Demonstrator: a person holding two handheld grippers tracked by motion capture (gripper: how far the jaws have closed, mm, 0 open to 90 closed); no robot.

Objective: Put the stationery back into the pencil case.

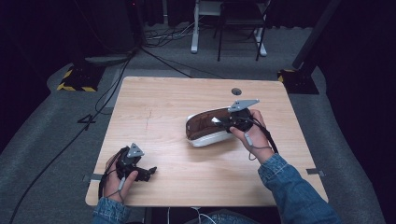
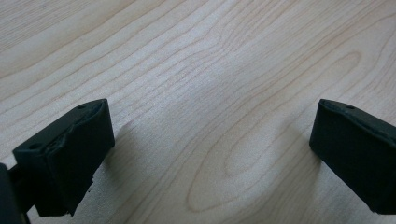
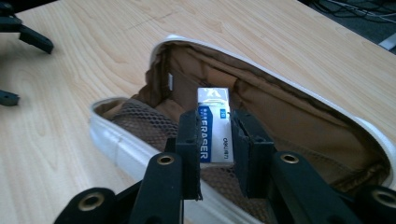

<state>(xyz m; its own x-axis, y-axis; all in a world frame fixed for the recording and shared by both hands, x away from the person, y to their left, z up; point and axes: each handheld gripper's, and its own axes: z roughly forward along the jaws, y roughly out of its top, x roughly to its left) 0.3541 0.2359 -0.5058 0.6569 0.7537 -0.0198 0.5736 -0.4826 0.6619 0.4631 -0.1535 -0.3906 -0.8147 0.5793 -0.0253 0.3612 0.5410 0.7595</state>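
A white pencil case (image 1: 205, 136) with a brown lining lies open in the middle-right of the table (image 1: 159, 98). My right gripper (image 1: 223, 122) hangs over its right end, shut on a white and blue eraser (image 3: 213, 126) that sits just above the case's (image 3: 112, 140) brown mesh interior. My left gripper (image 1: 148, 172) rests near the table's front left corner, open. In the left gripper view its black fingers (image 2: 70, 158) stand wide apart over bare wood with nothing between them.
A small round cable hole (image 1: 236, 91) sits at the table's back edge. Cables and yellow-black striped stand bases (image 1: 74, 80) lie on the grey floor behind and to the left. A white desk frame (image 1: 196, 28) stands further back.
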